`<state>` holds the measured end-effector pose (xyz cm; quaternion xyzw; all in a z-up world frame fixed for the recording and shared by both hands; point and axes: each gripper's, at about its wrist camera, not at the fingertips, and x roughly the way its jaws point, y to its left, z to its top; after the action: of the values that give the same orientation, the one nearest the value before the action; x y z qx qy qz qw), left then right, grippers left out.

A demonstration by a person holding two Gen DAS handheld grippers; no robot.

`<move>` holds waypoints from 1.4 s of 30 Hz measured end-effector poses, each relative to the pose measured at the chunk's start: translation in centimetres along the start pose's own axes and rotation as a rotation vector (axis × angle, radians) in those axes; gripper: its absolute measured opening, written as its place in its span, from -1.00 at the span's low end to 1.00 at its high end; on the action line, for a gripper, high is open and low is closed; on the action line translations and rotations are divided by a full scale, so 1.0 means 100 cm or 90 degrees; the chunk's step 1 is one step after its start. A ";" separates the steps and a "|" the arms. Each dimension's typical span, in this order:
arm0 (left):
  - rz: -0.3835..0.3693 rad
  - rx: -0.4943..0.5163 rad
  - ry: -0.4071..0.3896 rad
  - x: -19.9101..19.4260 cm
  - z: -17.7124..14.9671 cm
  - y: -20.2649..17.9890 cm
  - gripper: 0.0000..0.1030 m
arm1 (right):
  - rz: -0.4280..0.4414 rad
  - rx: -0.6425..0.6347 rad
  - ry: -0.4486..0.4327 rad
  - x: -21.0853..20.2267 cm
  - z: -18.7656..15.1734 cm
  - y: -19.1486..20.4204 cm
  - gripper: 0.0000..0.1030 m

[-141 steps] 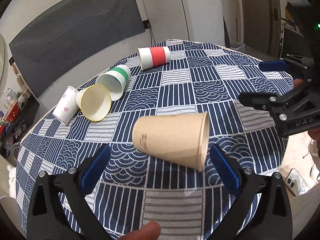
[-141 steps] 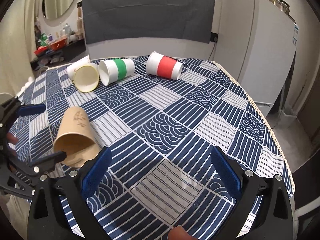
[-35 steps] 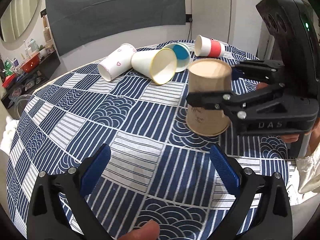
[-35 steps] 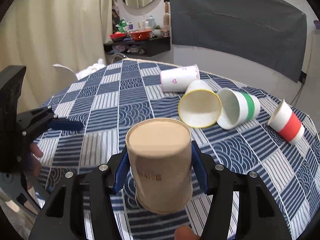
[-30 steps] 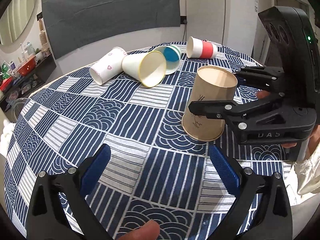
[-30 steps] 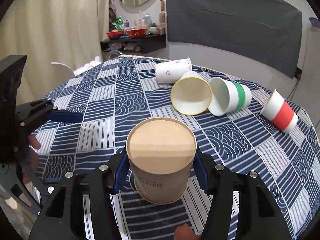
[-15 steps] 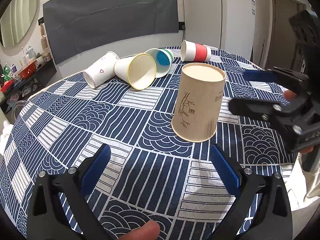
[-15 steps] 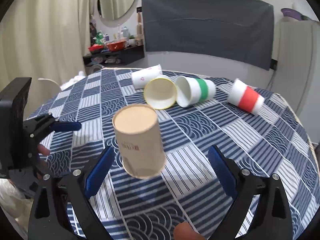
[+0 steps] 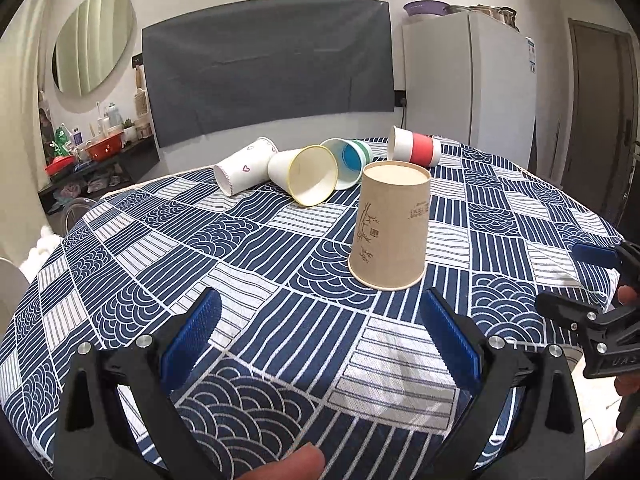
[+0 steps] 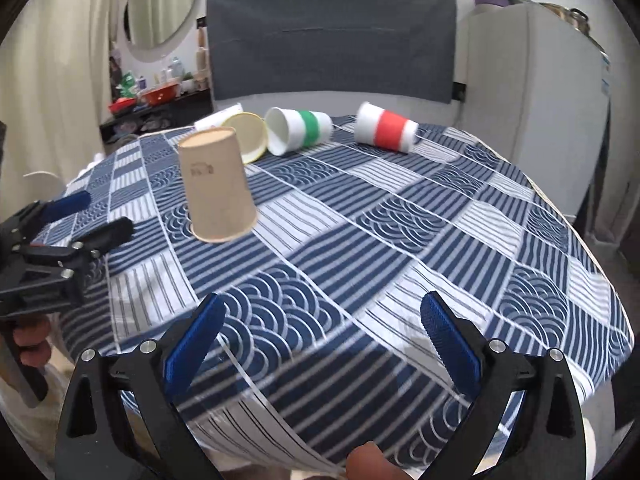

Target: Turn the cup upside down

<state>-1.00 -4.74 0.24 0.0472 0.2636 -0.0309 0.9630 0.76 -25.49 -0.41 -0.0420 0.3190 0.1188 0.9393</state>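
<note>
Both tongs are spread wide and holding nothing. Left tongs (image 9: 320, 336) hang low over the near edge of the table (image 9: 400, 364), blue pads (image 9: 192, 336) well apart, and the brown paper cup (image 9: 390, 224) stands just ahead of me, a bit toward my right pad, mouth down on the patterned cloth, flat base up. Nothing touches it.

Right tongs (image 10: 320, 340) hover over the near side of the table too, just as wide. From there the cup (image 10: 216, 184) sits ahead and off to the left, well clear of both pads, rim flat on the cloth.

Beyond the cup, farther from both tongs, four more cups lie on their sides in a loose row: a white one with a heart (image 9: 244, 170), a yellow-rimmed one (image 9: 304, 174), a green-banded one (image 10: 300, 130) and a red-banded one (image 10: 386, 127). The yellow-rimmed one lies between the heart one and the green one, close against both.
</note>
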 end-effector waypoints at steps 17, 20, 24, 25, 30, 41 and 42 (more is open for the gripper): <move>0.008 -0.012 0.002 -0.008 -0.015 0.000 0.89 | -0.011 -0.033 -0.052 -0.021 -0.008 0.015 0.83; 0.003 -0.025 0.006 -0.007 -0.016 0.005 0.89 | -0.006 -0.031 -0.052 -0.021 -0.008 0.015 0.83; 0.001 -0.032 0.007 -0.007 -0.016 0.008 0.89 | -0.007 -0.031 -0.051 -0.021 -0.008 0.016 0.83; 0.002 -0.032 0.006 -0.007 -0.016 0.008 0.89 | -0.007 -0.030 -0.051 -0.021 -0.008 0.016 0.83; -0.005 -0.032 0.005 -0.006 -0.017 0.007 0.89 | -0.011 -0.031 -0.053 -0.022 -0.009 0.017 0.83; 0.033 -0.004 -0.009 -0.006 -0.019 0.000 0.89 | -0.014 -0.028 -0.042 -0.019 -0.008 0.015 0.83; 0.035 -0.002 -0.012 -0.007 -0.019 -0.001 0.89 | -0.018 -0.028 -0.040 -0.018 -0.008 0.014 0.83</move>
<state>-2.61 -4.58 -1.06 0.0524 0.2534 -0.0044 0.9659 -1.50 -24.59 0.06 -0.0633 0.2857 0.1139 0.9494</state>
